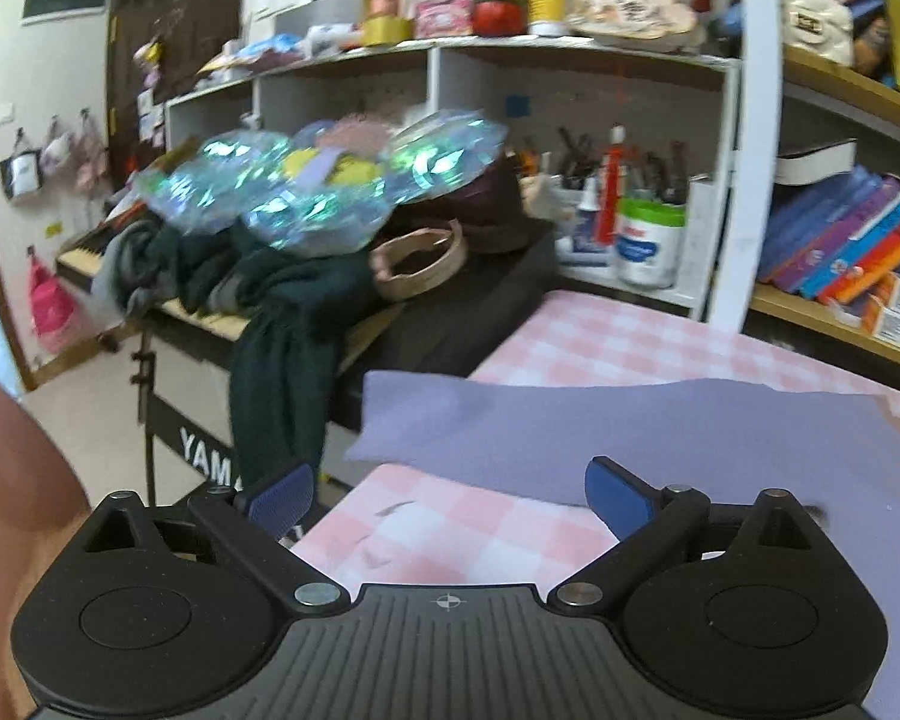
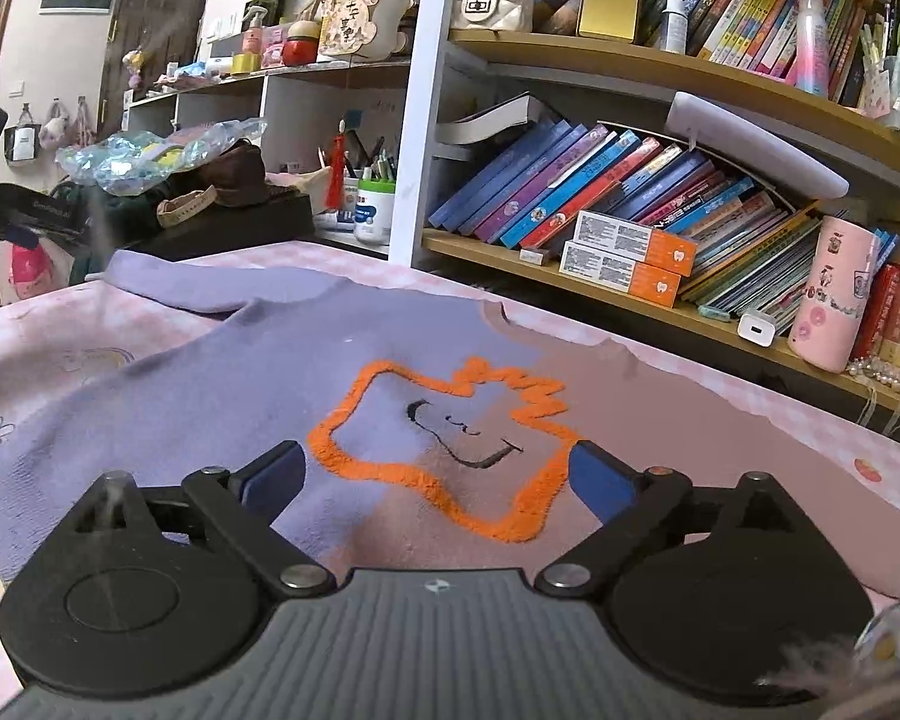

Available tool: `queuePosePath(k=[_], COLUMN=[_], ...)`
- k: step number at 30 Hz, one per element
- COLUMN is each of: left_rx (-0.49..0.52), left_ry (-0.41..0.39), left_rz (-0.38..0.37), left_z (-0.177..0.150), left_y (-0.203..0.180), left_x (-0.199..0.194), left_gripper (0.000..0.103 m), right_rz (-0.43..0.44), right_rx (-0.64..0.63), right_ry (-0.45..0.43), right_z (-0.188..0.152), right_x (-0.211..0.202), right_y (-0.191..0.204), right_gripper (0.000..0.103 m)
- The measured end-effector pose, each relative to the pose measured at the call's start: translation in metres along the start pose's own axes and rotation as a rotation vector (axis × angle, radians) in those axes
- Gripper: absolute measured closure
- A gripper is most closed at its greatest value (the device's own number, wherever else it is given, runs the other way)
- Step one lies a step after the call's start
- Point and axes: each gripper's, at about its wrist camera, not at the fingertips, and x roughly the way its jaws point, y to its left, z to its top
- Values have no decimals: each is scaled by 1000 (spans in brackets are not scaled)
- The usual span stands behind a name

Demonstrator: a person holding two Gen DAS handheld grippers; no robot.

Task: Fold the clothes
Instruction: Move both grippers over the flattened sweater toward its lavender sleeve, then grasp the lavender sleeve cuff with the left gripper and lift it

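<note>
The sweater (image 2: 342, 360) is laid face up and spread flat on the pink checked surface (image 1: 450, 534), lilac on one half and dusty pink on the other, with an orange outlined figure (image 2: 444, 450) at the chest. One lilac sleeve (image 1: 426, 414) is seen stretched out toward the surface's edge. The right gripper (image 2: 435, 480) is held over the chest with its fingers spread wide and nothing between them; the left gripper (image 1: 450, 498) is poised just short of that sleeve, equally wide open and empty. No fold is shown in either view, so the spread garment would fit a fold about to be made as well as one shaken out again. A clean fold would be helped by the cloth being pinched at its very edge (a seam or cuff) and kept taut. The hem and the other sleeve are cut off, and the left view is blurred.
</note>
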Motion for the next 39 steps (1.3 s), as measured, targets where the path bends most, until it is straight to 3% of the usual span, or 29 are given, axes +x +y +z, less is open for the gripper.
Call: queuePosePath(k=[4,11,14,18,24,25,27,35,39], left_rx=[-70,-398,-467,-529,-662,-673,-677,-528,-438], left_ry=[65,175,205,228,211,196,165,40,-14], left_rz=[0,-69,-62,-73,-81,-89,-109,-221,-345], left_z=[4,11,15,15,6,5,5,26,48], left_y=[17,53,61,67,80,81,81,57,22], left_x=[22,68,82,97,110,108,102,62,35], left_gripper=[8,22,37,47,71,77,99,100,100], right_rz=[2,5,8,12,5,3,1,-20,-48], right_rx=[-1,-1,-1,1,12,11,7,-15,7], right_ry=[7,16,21,29,39,41,45,69,63], right_z=[0,-1,-1,0,0,0,0,0,-1], right_x=[1,3,3,4,6,6,6,12,10], right_y=[0,0,0,0,-2,-2,-1,3,-1], right_gripper=[6,5,4,4,4,4,4,3,3])
